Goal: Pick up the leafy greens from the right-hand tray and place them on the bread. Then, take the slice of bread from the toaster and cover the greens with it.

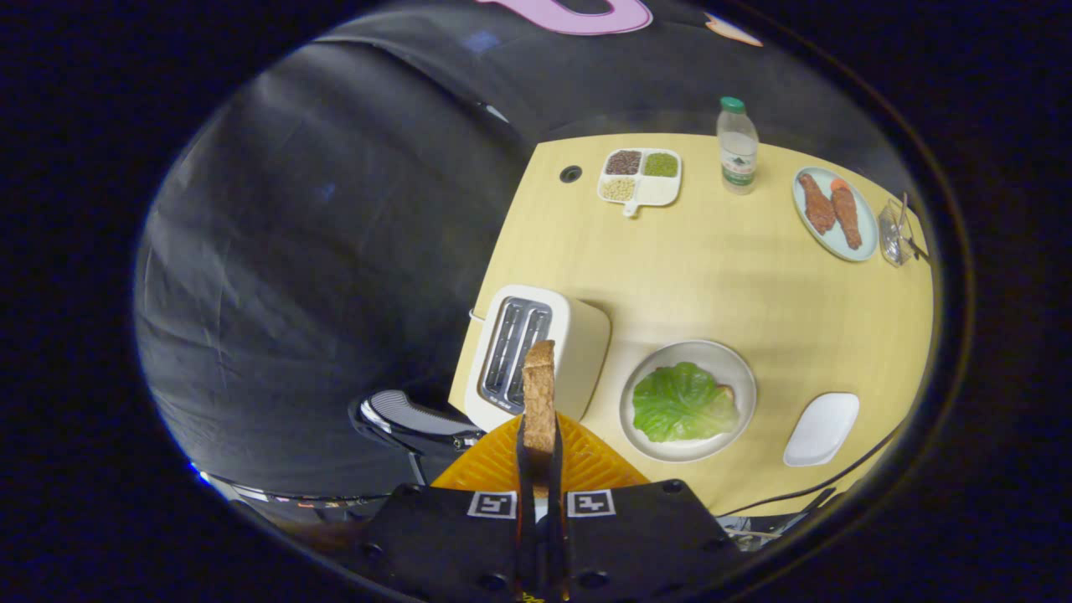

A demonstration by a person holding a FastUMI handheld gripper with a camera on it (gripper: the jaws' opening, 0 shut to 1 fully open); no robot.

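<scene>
Gripper (540,456): fingers pinch the brown toasted bread slice (539,402) upright, edge-on.
White two-slot toaster (536,352): beneath the slice.
Round grey plate (729,360): green lettuce leaf (682,402) covers bread.

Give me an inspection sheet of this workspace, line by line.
Surface: wooden table.
Job's things: bread slice out of the toaster; leafy greens on bread on the plate; white tray bare.
Clutter: divided dish, bottle, plate of meat, clear container.
Gripper: gripper shut on bread slice.
Cables: black cable at table edge.
Surroundings: chair, black cloth wall.
</scene>
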